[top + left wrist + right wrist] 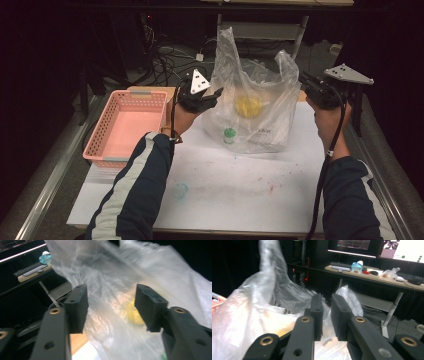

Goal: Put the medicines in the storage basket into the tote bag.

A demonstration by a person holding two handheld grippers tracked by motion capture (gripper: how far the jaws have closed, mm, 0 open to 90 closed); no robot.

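Your right gripper (326, 312) pinches the plastic bag (260, 105) rim thinly, left gripper (111, 307) spread at its side: film may slip, dropping the yellow object (248, 106) inside.

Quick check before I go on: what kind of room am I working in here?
Probably a lab or office-style recording workspace, not a home. A desk with lit monitors and a keyboard stands behind the paper-covered table, and cables tangle on the floor.

Pink basket (125, 125) on bench (240, 195) left side; far desk (372, 275) with keyboard (340, 268), lit monitors (354, 245); floor cables (165, 60).
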